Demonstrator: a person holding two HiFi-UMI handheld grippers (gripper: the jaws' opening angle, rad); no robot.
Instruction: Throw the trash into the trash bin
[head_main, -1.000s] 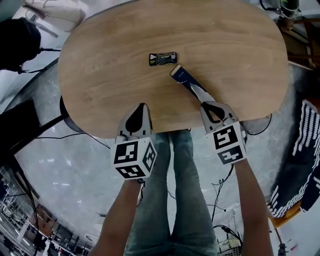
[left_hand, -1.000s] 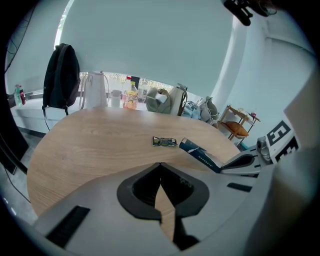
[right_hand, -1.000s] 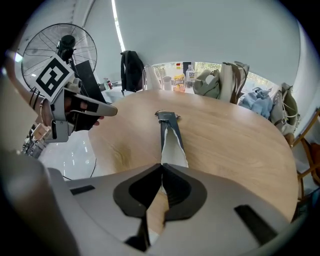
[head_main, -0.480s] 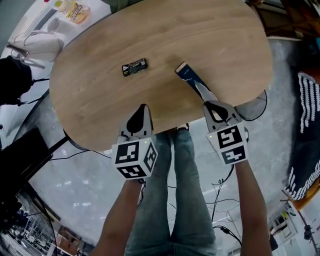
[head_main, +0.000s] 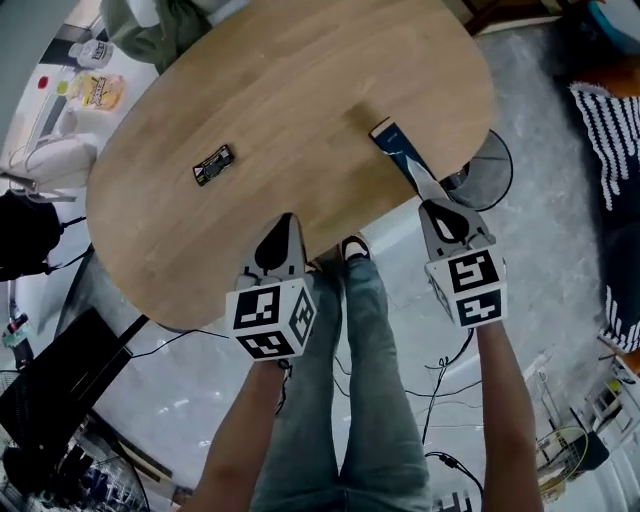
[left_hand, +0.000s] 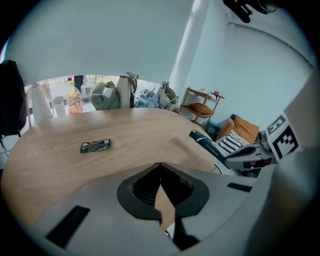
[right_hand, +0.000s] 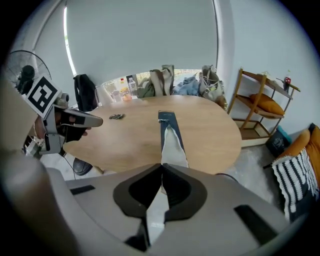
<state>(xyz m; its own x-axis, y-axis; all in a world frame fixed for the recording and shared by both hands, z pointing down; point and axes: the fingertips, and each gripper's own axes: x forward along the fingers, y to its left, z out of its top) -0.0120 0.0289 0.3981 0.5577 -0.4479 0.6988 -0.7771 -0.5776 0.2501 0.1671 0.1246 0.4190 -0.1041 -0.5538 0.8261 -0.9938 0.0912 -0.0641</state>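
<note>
Wood table (head_main: 300, 90): blue wrapper (head_main: 398, 150) clamped in R gripper (head_main: 433, 205).

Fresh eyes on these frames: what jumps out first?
The right claw is shut on one end of a long blue-and-white wrapper, which sticks out over the oval wooden table. A small dark wrapper lies alone toward the table's left side in the head view. The left claw is shut with nothing in it.
</note>
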